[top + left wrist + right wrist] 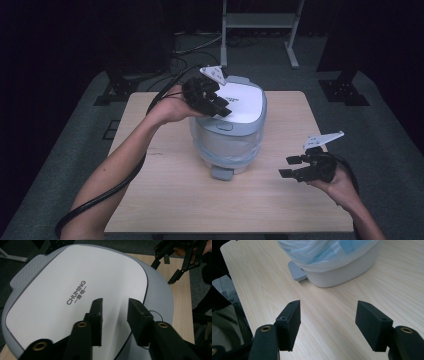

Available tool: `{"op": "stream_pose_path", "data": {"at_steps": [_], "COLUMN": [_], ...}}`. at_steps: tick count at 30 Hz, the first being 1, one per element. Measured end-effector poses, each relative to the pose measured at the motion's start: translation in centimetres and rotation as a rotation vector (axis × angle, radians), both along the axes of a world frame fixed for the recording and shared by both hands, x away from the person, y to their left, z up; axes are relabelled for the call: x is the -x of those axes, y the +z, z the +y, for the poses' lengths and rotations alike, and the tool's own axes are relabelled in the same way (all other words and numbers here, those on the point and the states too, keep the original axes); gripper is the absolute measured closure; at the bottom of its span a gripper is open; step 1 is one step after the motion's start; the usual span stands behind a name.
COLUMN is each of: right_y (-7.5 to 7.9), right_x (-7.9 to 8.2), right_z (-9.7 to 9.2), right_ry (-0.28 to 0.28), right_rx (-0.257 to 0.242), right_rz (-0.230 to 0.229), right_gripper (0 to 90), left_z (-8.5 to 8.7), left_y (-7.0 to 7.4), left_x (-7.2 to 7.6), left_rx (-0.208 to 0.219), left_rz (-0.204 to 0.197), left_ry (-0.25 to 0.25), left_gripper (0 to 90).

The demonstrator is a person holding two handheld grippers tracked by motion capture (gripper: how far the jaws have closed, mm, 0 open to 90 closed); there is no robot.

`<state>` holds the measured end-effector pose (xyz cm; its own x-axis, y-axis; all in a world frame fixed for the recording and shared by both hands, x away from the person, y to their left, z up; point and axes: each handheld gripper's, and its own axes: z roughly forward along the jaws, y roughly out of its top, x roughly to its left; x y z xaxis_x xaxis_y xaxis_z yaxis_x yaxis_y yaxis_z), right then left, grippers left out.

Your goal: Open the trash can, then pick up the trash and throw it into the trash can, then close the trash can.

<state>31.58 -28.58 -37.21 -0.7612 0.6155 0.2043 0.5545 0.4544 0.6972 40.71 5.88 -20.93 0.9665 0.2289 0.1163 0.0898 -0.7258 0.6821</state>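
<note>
High view shows a pale wooden surface (pixel 165 200) on a grey carpeted floor (pixel 380 125), with a metal stand (pixel 260 22) behind it. Near the middle of the surface stands a small pedal bin (pixel 227 132) with a white body, a grey rim and a closed white lid (pixel 245 102). A translucent bag liner (pixel 225 147) with a bluish tint is folded down over the bin's upper wall, and a grey foot pedal (pixel 221 173) juts from its base toward the person.

Left gripper view looks down on the lid (pixel 75 290), which carries the printed word CHUMING (pixel 76 292). The left hand-held gripper (pixel 220 105) hovers just over the lid's near-left part, its jaws parted with nothing between them; whether the tips touch the lid I cannot tell.

Right of the bin and well apart from it, the right hand-held gripper (pixel 290 166) is held above the surface, pointing toward the bin. In the right gripper view its jaws stand wide and released, with bare wood between them and the pedal (pixel 297 271) and liner (pixel 324 252) ahead.
</note>
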Motion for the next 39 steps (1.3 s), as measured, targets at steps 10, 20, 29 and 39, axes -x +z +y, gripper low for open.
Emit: {"op": "stream_pose_path", "data": {"at_steps": [10, 20, 29, 39], "right_y": [0.4, 0.3, 0.2, 0.1], "right_x": [0.0, -0.3, -0.4, -0.5], "right_z": [0.3, 0.6, 0.8, 0.8], "right_ry": [0.003, 0.007, 0.006, 0.009], "right_rx": [-0.004, -0.005, -0.012, -0.012], "right_rz": [-0.015, -0.013, -0.017, -0.021], "right_gripper": [35.6, 35.6, 35.6, 35.6], "left_z": [2.7, 3.8, 5.0, 6.5], "left_y": [0.7, 0.5, 0.3, 0.0], "left_x": [1.0, 1.3, 1.7, 2.4], "left_rx": [0.035, 0.038, 0.05, 0.06], "left_rz": [-0.03, -0.032, -0.035, -0.039], "left_ry": [0.047, 0.07, 0.09, 0.124], "left_gripper": [47.3, 42.0, 40.2, 37.3]}}
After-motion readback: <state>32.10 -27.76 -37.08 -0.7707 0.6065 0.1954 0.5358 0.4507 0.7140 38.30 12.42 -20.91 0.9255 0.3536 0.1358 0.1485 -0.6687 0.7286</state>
